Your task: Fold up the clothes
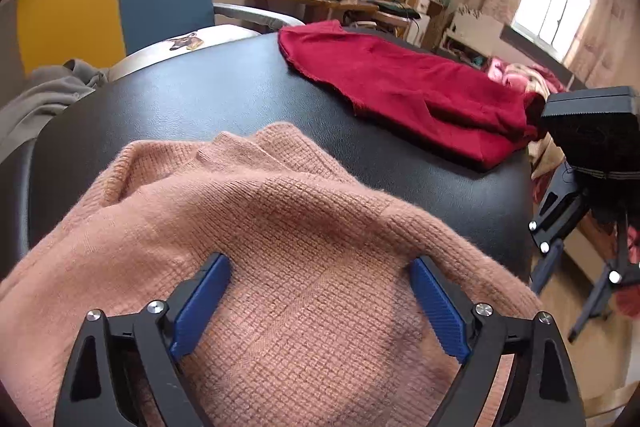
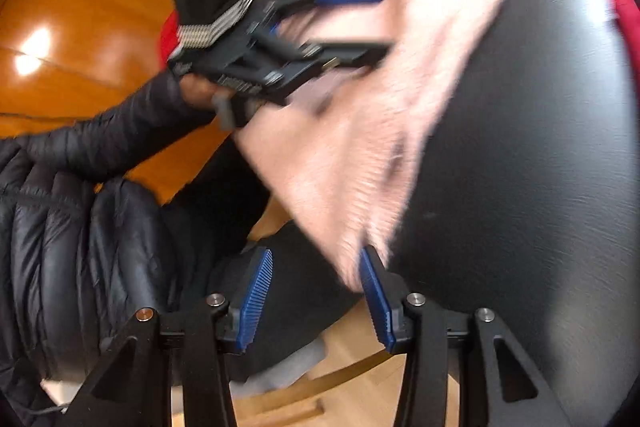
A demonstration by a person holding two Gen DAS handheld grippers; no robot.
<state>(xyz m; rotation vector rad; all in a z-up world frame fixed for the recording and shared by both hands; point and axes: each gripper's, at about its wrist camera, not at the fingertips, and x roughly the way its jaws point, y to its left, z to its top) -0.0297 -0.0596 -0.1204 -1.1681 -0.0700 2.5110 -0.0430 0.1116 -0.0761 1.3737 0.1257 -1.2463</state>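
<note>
Fingers [image 1: 436,303] spread over pink sweater [image 1: 280,227]

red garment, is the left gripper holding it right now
No, the red garment lies apart on the far side of the black table, while the open left gripper sits over the pink sweater.

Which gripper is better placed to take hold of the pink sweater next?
Probably the left gripper: its open jaws sit spread right over the pink sweater on the black table. The right gripper is open at the table edge, only meeting the sweater's hanging corner, and its view is blurred.
</note>
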